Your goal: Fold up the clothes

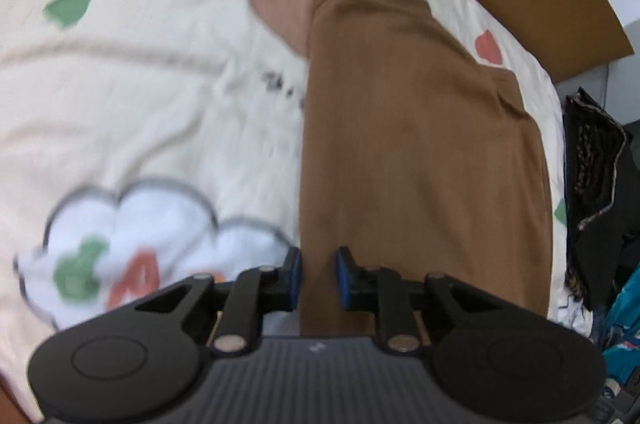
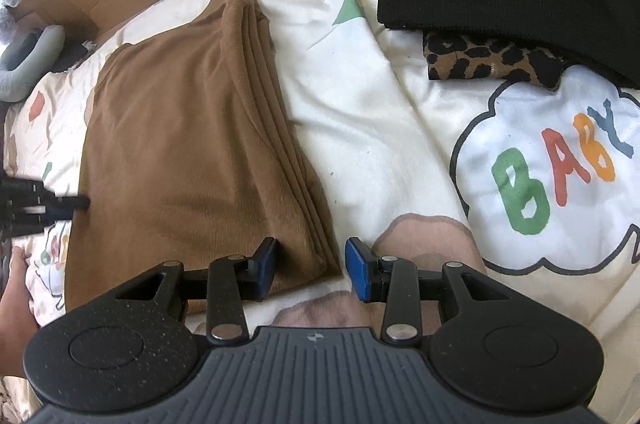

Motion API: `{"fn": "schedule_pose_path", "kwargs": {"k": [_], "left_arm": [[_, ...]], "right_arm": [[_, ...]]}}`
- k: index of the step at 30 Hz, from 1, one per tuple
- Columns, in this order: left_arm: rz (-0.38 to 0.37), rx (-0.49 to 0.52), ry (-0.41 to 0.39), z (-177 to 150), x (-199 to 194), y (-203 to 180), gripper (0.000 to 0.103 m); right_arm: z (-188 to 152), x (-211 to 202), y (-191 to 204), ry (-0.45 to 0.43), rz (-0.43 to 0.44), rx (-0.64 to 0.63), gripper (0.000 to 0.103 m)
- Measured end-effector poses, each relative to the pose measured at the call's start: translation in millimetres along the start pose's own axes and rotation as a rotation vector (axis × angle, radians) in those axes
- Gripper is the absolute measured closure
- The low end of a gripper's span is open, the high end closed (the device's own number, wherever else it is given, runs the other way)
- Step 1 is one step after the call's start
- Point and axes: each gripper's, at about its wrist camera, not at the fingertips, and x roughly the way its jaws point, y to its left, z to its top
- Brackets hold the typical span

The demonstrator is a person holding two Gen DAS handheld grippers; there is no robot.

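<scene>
Folded brown knit garment is laid on cream printed bedsheet — its corner is straddled by right tongs, spread wide; edge sits btwn left tongs, narrowly parted — grip can't be told.

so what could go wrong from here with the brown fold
1. The right gripper is open astride the stacked corner of the brown garment; closing may catch only some layers, so the fold could splay.
2. The left gripper has brown cloth between its fingers, jaws not visibly clamped; the edge may slip.
3. The printed bedsheet is wrinkled under the corner and might get pinched along with it.
</scene>
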Motion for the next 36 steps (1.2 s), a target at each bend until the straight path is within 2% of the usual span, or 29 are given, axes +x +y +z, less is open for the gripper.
{"fn": "schedule_pose_path", "kwargs": {"k": [3, 16, 18, 21, 24, 28, 31, 36], "left_arm": [[0.000, -0.024, 0.002, -16.0, -5.9, 1.8, 0.084], [0.034, -0.005, 0.100, -85.5, -22.5, 3.3, 0.084], [0.034, 0.069, 0.129, -94.4, -22.1, -1.0, 0.084], [0.010, 0.087, 0.134, -97.8, -28.1, 2.1, 0.081], [-0.014, 0.028, 0.080, -91.6, -40.7, 12.8, 0.080], [-0.036, 0.015, 0.043, -83.9, -50.2, 18.1, 0.062], [-0.055, 0.002, 0.026, -81.7, -51.3, 20.4, 0.061], [-0.056, 0.007, 0.059, -80.7, -32.9, 16.9, 0.061]], "right_arm": [[-0.4, -3.1, -0.9, 0.000, 0.007, 0.004, 0.059], [5.1, -6.0, -1.1, -0.012, 0.049, 0.015, 0.059], [7.7, -7.4, 1.0, -0.020, 0.054, 0.005, 0.059], [12.1, -9.8, 5.0, -0.038, 0.056, -0.024, 0.059], [15.3, -13.0, 8.9, -0.066, 0.049, -0.058, 0.059], [18.5, -13.5, 10.2, -0.080, 0.063, -0.056, 0.058], [19.1, -9.2, 11.8, -0.064, 0.072, -0.056, 0.058], [18.7, -1.0, 12.0, -0.031, 0.057, -0.071, 0.057]]}}
